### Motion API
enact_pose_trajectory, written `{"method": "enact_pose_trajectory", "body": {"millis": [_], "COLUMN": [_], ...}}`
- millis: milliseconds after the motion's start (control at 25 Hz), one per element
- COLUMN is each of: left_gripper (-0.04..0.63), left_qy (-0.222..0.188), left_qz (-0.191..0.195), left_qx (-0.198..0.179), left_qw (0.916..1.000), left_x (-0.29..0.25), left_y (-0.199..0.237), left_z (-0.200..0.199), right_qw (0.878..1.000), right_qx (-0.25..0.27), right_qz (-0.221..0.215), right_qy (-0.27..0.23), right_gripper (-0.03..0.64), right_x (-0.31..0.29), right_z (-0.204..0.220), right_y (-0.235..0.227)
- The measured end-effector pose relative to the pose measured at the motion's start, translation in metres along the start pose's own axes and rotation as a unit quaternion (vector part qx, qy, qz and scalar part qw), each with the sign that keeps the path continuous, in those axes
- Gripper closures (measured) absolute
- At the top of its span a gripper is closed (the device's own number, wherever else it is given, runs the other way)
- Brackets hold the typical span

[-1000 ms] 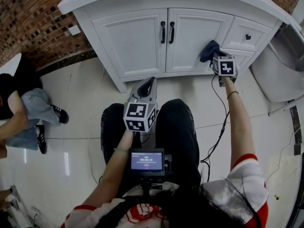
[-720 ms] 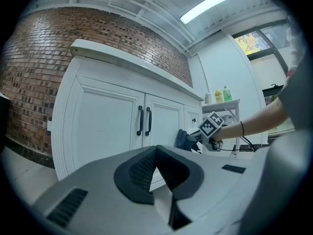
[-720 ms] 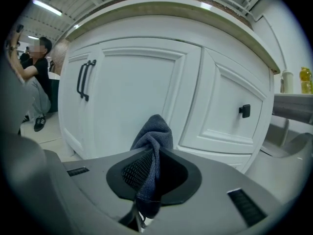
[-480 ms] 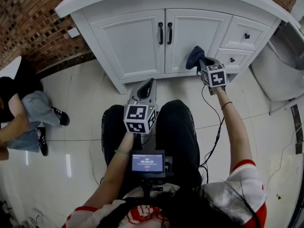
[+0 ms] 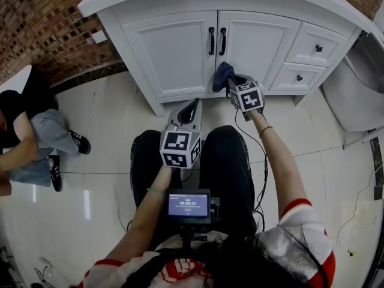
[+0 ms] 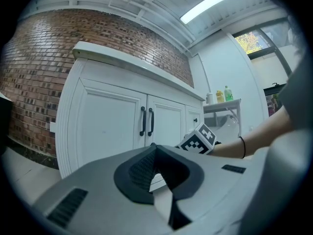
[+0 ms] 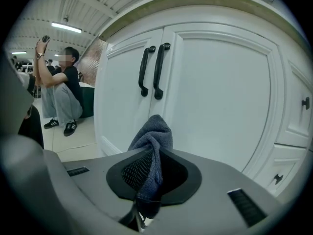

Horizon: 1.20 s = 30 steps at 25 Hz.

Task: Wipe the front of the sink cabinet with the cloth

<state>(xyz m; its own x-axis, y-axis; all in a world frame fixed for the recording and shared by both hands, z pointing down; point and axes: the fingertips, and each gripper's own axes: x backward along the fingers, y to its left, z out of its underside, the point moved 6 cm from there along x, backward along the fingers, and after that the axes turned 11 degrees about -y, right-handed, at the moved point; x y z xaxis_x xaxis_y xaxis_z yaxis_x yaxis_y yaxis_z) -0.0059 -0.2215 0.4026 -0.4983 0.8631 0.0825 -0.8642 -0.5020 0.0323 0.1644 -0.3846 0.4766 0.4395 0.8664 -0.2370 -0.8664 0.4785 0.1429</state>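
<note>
A white sink cabinet [image 5: 180, 47] with two doors and black handles [image 5: 216, 41] fills the top of the head view. My right gripper [image 5: 231, 81] is shut on a dark blue cloth [image 5: 222, 75], held against the lower part of the right door. In the right gripper view the cloth [image 7: 151, 153] bunches up between the jaws in front of the right door [image 7: 220, 97]. My left gripper [image 5: 187, 110] hangs over my lap, well short of the cabinet, shut with nothing in it; its jaws [image 6: 156, 175] meet in the left gripper view.
Drawers [image 5: 317, 45] sit at the cabinet's right. A white toilet or basin [image 5: 354, 95] stands at far right. A person [image 5: 24, 143] crouches on the tiled floor at left by the brick wall [image 5: 42, 23]. A cable [image 5: 264, 173] trails from my right gripper.
My right gripper has slid the cloth leftward across the cabinet front, from near the drawers to the lower right door. The left gripper has stayed put.
</note>
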Motion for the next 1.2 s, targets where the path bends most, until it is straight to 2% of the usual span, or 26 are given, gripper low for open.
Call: {"method": "enact_pose_trajectory", "body": {"millis": [200, 400, 680, 1040, 1200], "left_gripper": [0.572, 0.572, 0.572, 0.572, 0.572], "left_qy": [-0.004, 0.0, 0.005, 0.01, 0.008], "left_qz": [-0.005, -0.007, -0.007, -0.004, -0.005], "left_qx": [0.002, 0.004, 0.005, 0.001, 0.001], "left_qw": [1.0, 1.0, 0.9999, 0.9999, 1.0], "left_x": [0.0, 0.0, -0.004, -0.01, -0.011], "left_y": [0.007, 0.01, 0.01, 0.006, 0.006], "left_z": [-0.003, 0.001, 0.007, 0.01, 0.009], "right_qw": [1.0, 1.0, 0.995, 0.978, 0.98], "right_qx": [-0.011, -0.002, 0.001, -0.017, -0.012], "right_qz": [0.009, 0.024, 0.087, 0.194, 0.185], "right_qy": [0.002, 0.019, 0.047, 0.076, 0.07], "right_gripper": [0.563, 0.563, 0.564, 0.563, 0.563], "right_x": [-0.014, -0.008, 0.023, 0.082, 0.094], "right_z": [0.008, 0.023, 0.045, 0.071, 0.073], "right_y": [0.0, -0.021, -0.086, -0.182, -0.177]}}
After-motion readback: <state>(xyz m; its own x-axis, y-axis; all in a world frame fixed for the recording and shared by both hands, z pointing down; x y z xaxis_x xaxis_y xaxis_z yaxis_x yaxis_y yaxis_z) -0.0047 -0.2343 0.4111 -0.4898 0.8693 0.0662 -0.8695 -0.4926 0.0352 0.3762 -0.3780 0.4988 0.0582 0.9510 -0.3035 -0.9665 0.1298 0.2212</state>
